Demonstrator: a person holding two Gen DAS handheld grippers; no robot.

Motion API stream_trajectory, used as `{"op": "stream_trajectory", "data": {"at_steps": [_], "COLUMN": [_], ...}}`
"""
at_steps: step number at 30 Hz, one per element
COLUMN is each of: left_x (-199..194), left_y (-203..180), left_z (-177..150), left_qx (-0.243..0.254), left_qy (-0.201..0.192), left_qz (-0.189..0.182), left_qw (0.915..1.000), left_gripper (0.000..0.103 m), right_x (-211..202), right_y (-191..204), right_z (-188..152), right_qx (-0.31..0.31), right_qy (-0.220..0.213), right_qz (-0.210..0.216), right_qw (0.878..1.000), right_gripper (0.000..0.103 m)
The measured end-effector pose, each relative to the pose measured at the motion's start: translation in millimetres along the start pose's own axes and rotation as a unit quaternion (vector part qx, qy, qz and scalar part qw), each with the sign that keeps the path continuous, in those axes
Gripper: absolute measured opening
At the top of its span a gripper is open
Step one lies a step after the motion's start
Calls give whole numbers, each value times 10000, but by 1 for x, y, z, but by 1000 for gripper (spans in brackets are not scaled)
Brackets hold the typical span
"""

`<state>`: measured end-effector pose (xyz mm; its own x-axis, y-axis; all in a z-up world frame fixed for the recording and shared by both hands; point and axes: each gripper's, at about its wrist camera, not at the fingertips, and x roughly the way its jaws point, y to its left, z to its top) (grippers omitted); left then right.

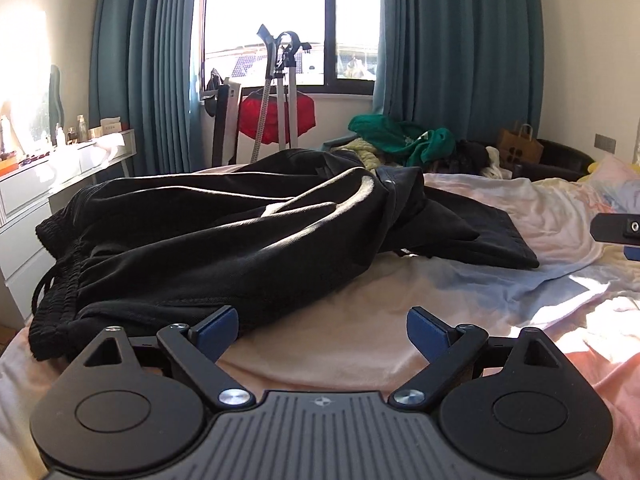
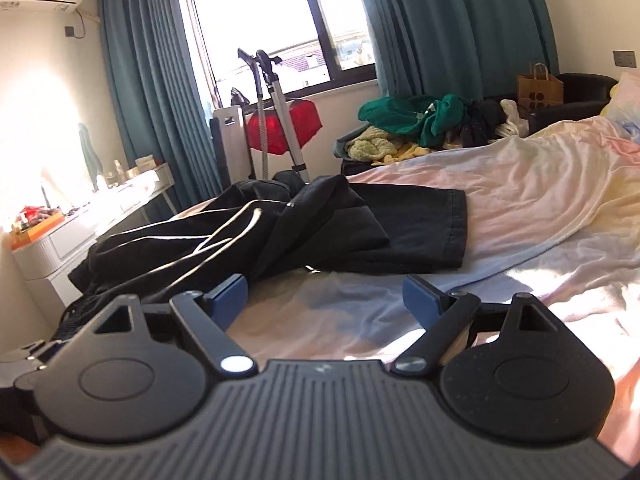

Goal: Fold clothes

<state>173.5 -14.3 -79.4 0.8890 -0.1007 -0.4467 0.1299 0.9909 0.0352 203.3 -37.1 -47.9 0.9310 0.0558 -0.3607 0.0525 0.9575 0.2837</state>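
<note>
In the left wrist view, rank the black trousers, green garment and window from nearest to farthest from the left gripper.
From the left gripper:
1. black trousers, crumpled on the bed just ahead, to the left.
2. green garment, on the pile beyond the bed, right of centre.
3. window, on the back wall.

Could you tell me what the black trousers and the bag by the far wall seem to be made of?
The black trousers look like soft woven or knit fabric, matte with a faint sheen: they crumple into loose folds, and the waistband is gathered elastic with a drawstring. The bag looks like brown kraft paper, matte and stiff, standing upright with twisted handles.
</note>
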Motion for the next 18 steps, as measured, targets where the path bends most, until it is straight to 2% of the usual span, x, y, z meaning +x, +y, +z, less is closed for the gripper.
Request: {"op": "stream_trajectory", "data": {"at_steps": [3, 5, 10, 13, 18], "left_x": [54, 96, 179, 228, 299], "left_y": [-17, -26, -64, -81, -111], "left_z": [26, 46, 107, 136, 157], "left_qx": [-21, -95, 204, 361, 497], "left_qy": [33, 150, -114, -117, 174], "left_qz": [-151, -170, 133, 209, 244], "left_qw": [9999, 9997, 9996, 9991, 9983], "left_gripper": [93, 88, 88, 88, 82], "right_x": [-1, -1, 6, 23, 53], "right_y": [-9, -14, -32, -45, -61], "right_z": [-5, -6, -6, -8, -11], "right_qx": [412, 506, 660, 755, 951], "right_qy": [26, 29, 17, 116, 202], "right_qz": [-165, -239, -609, -681, -829], "right_qw": [9990, 9984, 9960, 9948, 9918], "right_gripper": [87, 87, 87, 87, 87]}}
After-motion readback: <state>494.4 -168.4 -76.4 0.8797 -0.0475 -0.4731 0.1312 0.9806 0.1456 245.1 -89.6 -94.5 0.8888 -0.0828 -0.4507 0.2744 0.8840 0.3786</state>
